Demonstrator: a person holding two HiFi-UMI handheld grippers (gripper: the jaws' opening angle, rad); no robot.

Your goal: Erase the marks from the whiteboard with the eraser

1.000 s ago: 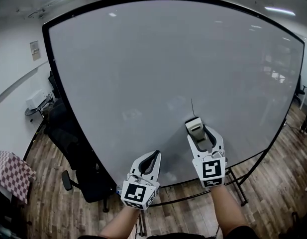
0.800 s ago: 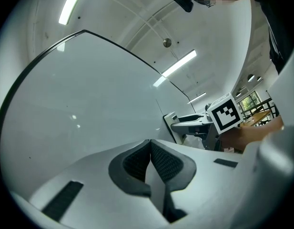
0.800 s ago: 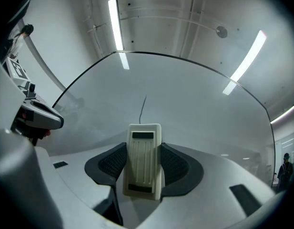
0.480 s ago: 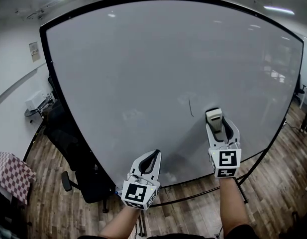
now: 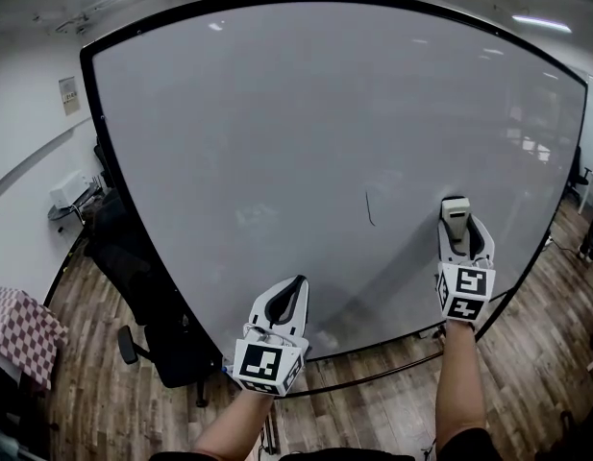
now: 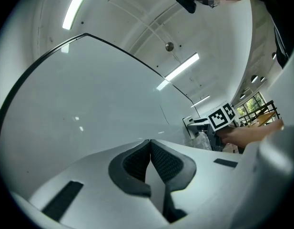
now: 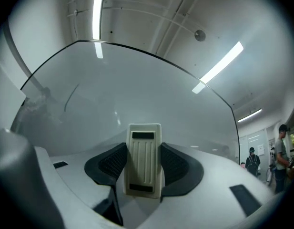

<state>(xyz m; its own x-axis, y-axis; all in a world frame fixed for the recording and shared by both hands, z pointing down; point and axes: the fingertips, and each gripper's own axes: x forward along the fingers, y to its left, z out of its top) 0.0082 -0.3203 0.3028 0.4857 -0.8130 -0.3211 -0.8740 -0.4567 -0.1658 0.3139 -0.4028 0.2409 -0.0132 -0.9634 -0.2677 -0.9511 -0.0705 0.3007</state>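
Head view is showing the right claw point(image 5: 459, 232) pinching the eraser point(image 5: 455, 215) by its two long sides and raising it toward the lower right part of the whiteboard point(image 5: 277, 113). Right gripper view is showing the ribbed back of the eraser facing the camera, so the wiping face is probably turned to the board; whether it is pressing on the surface I cannot tell. Gripping it by the sides is leaving the whole wiping face free and letting the arm push flat against the board.

One thin dark mark point(image 5: 369, 209) is standing to the left of the eraser, near it but apart, with bare board between them. Fainter smudges are showing farther left, too pale to read clearly. Judging from this, the eraser is sitting just off the mark, and a sideways pass to the left is what would cover it.

Left claw point(image 6: 150, 151) is pressed together and holding nothing, hanging low near the bottom of the board, well clear of the eraser, so it is not blocking that sweep.

Room is wide to the left and above. The black frame point(image 5: 527, 267) is running close on the right and below the eraser, and the stand legs point(image 5: 464, 368) are spreading over the wooden floor point(image 5: 94, 392) beneath. A dark chair point(image 5: 147, 286) is sitting past the board's left edge, out of the way.
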